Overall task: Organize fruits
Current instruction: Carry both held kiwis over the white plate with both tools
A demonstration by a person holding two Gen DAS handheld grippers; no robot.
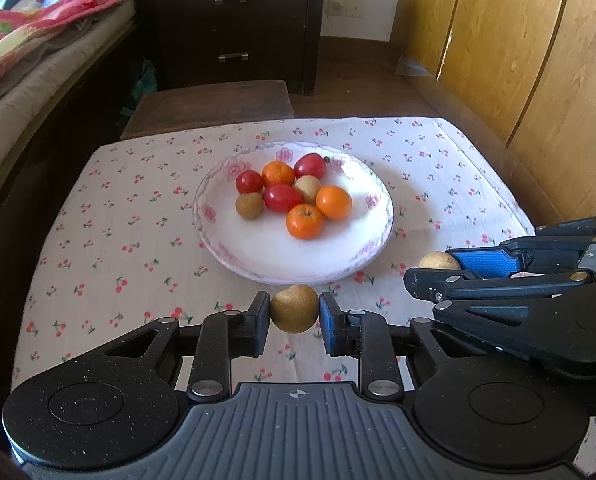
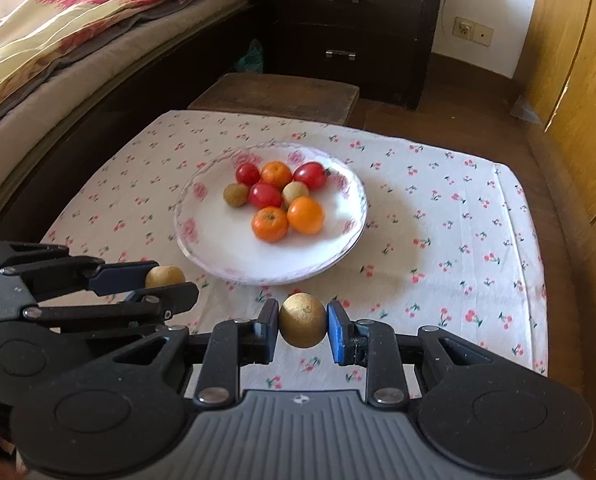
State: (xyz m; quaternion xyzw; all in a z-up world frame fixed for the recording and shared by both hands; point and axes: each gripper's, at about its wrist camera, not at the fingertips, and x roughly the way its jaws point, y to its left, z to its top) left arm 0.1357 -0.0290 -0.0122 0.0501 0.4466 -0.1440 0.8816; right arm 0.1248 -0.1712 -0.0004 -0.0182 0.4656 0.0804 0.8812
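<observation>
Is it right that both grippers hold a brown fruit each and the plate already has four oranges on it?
Not quite: the plate holds three oranges, as the left wrist view shows. Both the left gripper and right gripper do each hold a brown fruit.

Count for you: one floral plate (image 1: 218, 254) holding eight fruits: three oranges (image 1: 304, 221), three red cherry tomatoes (image 1: 283, 198), two brown longans (image 1: 249, 206). Off the plate you've got two more longans, one in the left tool (image 1: 294, 309) and one in the right tool (image 2: 302, 321). Ten fruits total, four longans overall.
</observation>
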